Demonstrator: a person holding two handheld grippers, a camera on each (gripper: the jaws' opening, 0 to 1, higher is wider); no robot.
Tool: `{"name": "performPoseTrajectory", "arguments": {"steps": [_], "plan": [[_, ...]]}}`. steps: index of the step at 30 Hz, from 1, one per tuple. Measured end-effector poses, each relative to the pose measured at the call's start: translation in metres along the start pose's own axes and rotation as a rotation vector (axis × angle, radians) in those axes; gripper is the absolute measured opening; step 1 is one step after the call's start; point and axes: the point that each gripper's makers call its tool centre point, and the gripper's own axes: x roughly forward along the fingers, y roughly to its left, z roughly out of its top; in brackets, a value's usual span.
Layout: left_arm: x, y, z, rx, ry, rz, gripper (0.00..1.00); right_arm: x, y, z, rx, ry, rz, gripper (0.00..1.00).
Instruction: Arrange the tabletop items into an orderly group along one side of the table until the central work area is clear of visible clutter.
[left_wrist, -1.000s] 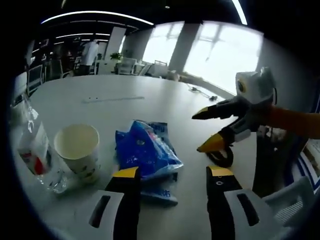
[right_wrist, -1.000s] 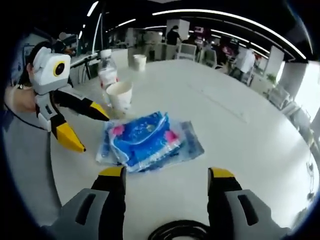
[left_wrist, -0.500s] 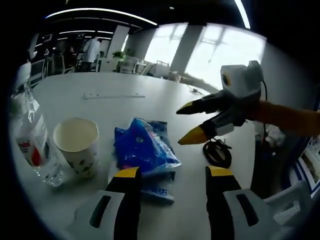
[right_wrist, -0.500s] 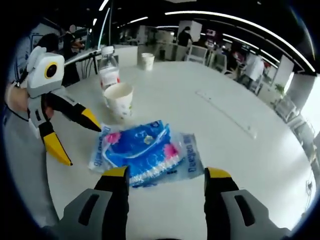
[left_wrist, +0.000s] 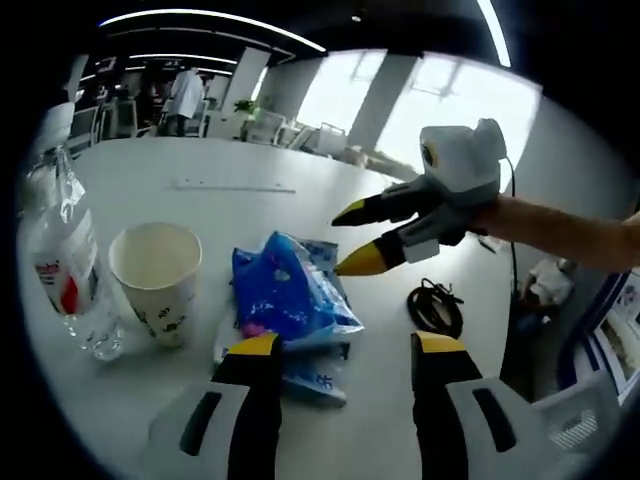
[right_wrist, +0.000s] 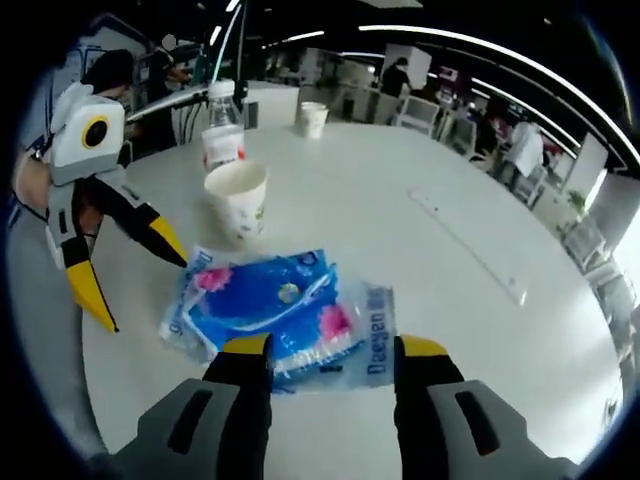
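**Both tongs closing in on the blue packets beside the cup and bottle**

The blue packets (right_wrist: 275, 315) lie in a loose overlapping pile on the white worktop (right_wrist: 440, 250), near the edge where the person stands. Just beside them stand a paper cup (right_wrist: 236, 200) and, a little further along, a clear water bottle (right_wrist: 222, 135) with a red-and-white label; a second paper cup (right_wrist: 313, 118) stands well apart near the far edge. A coiled black cable (left_wrist: 436, 308) lies near the opposite side of the pile from the cup. The right tongs (right_wrist: 333, 347) are spread, jaws straddling the near end of the pile, pinching nothing. The left tongs (left_wrist: 340, 344) are likewise spread and empty, poised over the same pile from the other side.

Judgement on the step in hand: the pile appears to be the next item to gather toward the cup and bottle. The film looks slippery and the packets are stacked loosely, so a low grip taking all layers at once, or a flat push along the worktop, would keep them together; the cup looks light and easily knocked over.

Hard to make out: how many packets make up the pile, most of the printed wording, and whether the bottle holds any liquid. The near worktop edge is cut off behind the jaws.
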Motion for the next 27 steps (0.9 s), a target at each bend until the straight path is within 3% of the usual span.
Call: {"name": "performPoseTrajectory", "arguments": {"steps": [3, 13, 19, 27], "plan": [[0.001, -0.002, 0.001, -0.04, -0.022, -0.03, 0.48, 0.007, -0.004, 0.001, -0.012, -0.001, 0.006, 0.41], [0.001, 0.008, -0.005, -0.047, -0.017, -0.013, 0.46, 0.024, -0.011, 0.005, -0.05, -0.004, 0.028, 0.3], [-0.001, 0.006, 0.002, -0.03, -0.059, -0.038, 0.47, 0.036, -0.023, 0.003, -0.053, 0.0, 0.044, 0.23], [-0.001, 0.008, 0.003, -0.039, -0.071, -0.05, 0.47, 0.046, -0.017, 0.004, -0.071, 0.007, 0.063, 0.18]]}}
